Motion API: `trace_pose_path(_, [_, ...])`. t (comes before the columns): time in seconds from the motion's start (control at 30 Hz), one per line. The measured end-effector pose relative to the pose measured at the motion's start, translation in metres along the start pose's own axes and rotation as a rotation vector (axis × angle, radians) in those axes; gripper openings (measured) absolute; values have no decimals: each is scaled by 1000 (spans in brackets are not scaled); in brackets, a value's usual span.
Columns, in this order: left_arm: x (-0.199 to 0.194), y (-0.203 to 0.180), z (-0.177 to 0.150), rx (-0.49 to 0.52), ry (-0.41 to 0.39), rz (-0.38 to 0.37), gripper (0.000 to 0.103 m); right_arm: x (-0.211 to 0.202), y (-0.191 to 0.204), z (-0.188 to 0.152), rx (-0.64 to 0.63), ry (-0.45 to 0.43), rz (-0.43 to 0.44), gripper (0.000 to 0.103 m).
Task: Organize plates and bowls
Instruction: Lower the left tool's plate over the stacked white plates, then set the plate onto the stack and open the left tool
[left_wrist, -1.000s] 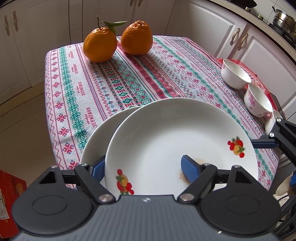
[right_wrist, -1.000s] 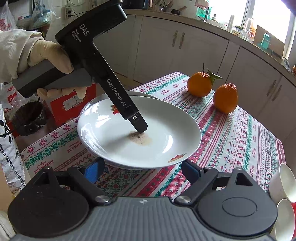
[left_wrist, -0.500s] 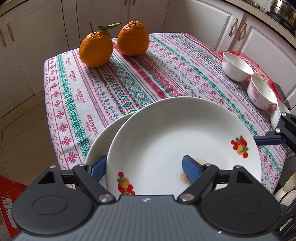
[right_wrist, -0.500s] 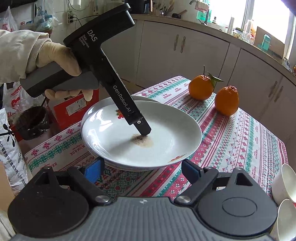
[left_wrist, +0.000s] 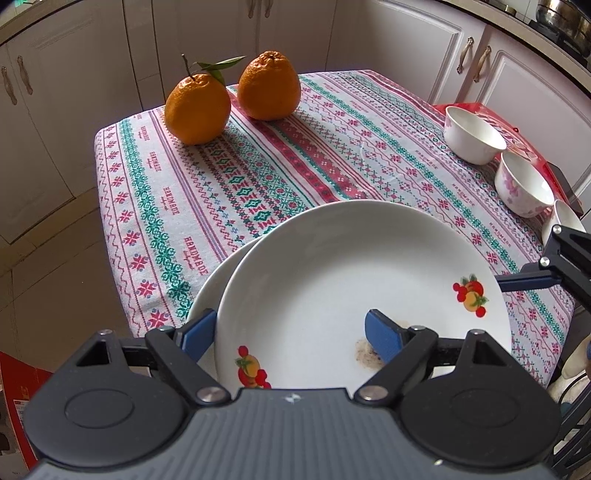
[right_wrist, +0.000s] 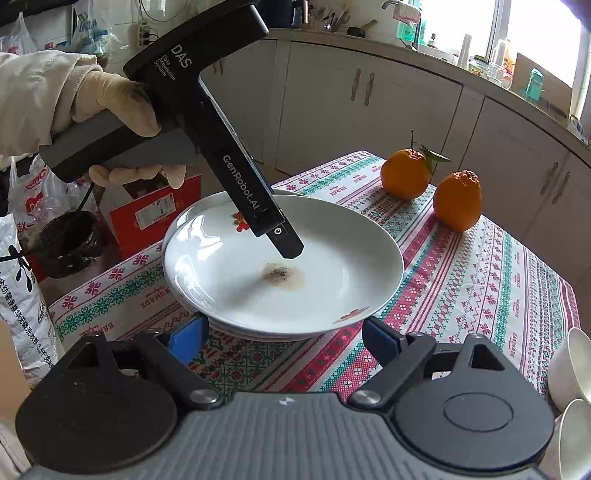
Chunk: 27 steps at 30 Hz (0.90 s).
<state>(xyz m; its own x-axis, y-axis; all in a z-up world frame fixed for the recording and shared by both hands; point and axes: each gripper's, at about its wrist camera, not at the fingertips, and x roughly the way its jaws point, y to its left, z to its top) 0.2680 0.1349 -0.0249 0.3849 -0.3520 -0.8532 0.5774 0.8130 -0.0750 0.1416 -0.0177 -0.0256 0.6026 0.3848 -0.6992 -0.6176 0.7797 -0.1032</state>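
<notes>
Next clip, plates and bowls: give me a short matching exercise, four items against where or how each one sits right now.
Items:
1. top plate
2. oranges
3. bowls
4. right tongs

States:
A. far end of the tablecloth
B. open, holding nothing
C. stacked on another plate, brown stain inside
D. in a row along the table's edge

Pairs: 1-C, 2-A, 3-D, 4-B

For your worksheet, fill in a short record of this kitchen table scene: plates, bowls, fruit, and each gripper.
plates: top plate, with a brown stain, stacked on a lower plate
bowls: bowls at the table edge, unstacked
fruit: two oranges on the tablecloth
left gripper: jaws just been opening, straddling the top plate's rim
right gripper: open, empty
</notes>
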Motion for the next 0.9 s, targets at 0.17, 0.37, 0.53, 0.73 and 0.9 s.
trace_pose_path(0.17, [-3, 4, 0, -7, -5, 4, 86, 5, 0, 0, -8, 7, 1, 93])
trace_pose_path(0.37, [-7, 3, -2, 8, -6, 22, 87, 10, 0, 1, -13, 15, 7, 93])
trace_pose_path(0.53, [-11, 6, -3, 7, -15, 43, 90, 11, 2, 2, -38, 9, 11, 93])
trace_pose_path(0.73, [-12, 9, -6, -14, -30, 38, 90, 9, 5, 2, -53, -1, 7, 95])
trace_pose_path(0.9, [-18, 4, -8, -15, -57, 57, 90, -4, -7, 2, -15, -35, -32, 103])
